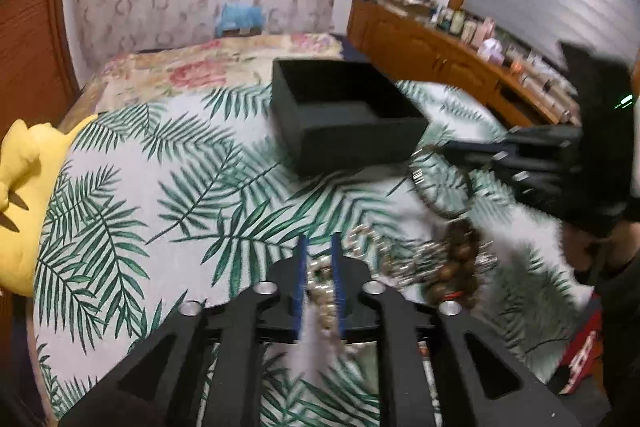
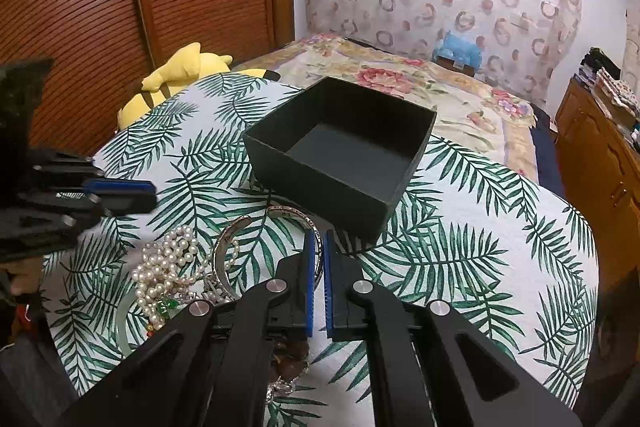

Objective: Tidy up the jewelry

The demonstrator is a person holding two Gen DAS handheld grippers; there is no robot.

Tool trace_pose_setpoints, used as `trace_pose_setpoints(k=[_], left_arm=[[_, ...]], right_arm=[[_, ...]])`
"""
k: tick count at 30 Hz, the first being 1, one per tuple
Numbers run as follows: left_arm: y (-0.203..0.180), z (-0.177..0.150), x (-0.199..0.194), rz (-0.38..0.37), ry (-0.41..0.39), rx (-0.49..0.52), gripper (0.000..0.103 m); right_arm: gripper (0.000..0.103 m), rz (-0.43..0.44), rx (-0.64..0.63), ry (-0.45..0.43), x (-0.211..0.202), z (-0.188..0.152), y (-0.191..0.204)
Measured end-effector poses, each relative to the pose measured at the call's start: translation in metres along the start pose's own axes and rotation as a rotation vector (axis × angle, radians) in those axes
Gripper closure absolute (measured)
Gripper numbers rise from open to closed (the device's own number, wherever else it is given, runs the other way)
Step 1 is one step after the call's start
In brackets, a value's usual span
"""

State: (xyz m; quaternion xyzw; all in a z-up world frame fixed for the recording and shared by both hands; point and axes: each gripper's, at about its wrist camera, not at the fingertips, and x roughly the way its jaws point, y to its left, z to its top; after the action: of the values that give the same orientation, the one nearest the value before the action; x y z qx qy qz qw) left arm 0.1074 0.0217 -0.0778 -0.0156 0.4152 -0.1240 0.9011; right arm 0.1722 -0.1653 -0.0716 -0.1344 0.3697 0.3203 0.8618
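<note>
A: Where do we stand with the jewelry?

B: Our right gripper (image 2: 319, 241) is closed on the rim of the silver bangle (image 2: 280, 213), just in front of the black box (image 2: 340, 151). Our left gripper (image 1: 320, 251) is nearly together around a pearl strand (image 1: 324, 291); whether it actually pinches, we cannot tell

A: How will they handle?

B: We judge the bangle stiff, light and slippery, so grip across its band. The pearls (image 2: 168, 263) are limp and tangle-prone; we take a bunched loop
</note>
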Motion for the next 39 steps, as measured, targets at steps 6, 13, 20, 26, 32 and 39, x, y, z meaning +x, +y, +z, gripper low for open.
trace_pose_setpoints(k=[6, 13, 20, 26, 32, 39], left_arm=[[0.006, -0.011, 0.025, 0.015, 0.085, 0.007, 0.081], [0.019, -0.013, 0.025, 0.033, 0.080, -0.005, 0.082], [0.000, -0.012, 0.028, 0.095, 0.089, 0.121, 0.082], [-0.001, -0.007, 0.020, 0.044, 0.038, 0.092, 0.097], [-0.012, 0.017, -0.031, -0.025, -0.107, 0.062, 0.097], [-0.035, 0.048, -0.085, -0.078, -0.235, 0.096, 0.097]], right_arm=[[0.098, 0.002, -0.009, -0.001, 0.001, -0.002, 0.002], [0.098, 0.003, -0.011, 0.000, 0.002, -0.003, 0.006], [0.098, 0.003, -0.008, 0.007, 0.005, -0.006, 0.008], [0.098, 0.002, -0.004, 0.004, 0.004, -0.007, 0.007], [0.098, 0.002, 0.009, -0.018, -0.004, -0.007, -0.001], [0.098, -0.007, 0.019, -0.048, -0.016, 0.000, -0.008]])
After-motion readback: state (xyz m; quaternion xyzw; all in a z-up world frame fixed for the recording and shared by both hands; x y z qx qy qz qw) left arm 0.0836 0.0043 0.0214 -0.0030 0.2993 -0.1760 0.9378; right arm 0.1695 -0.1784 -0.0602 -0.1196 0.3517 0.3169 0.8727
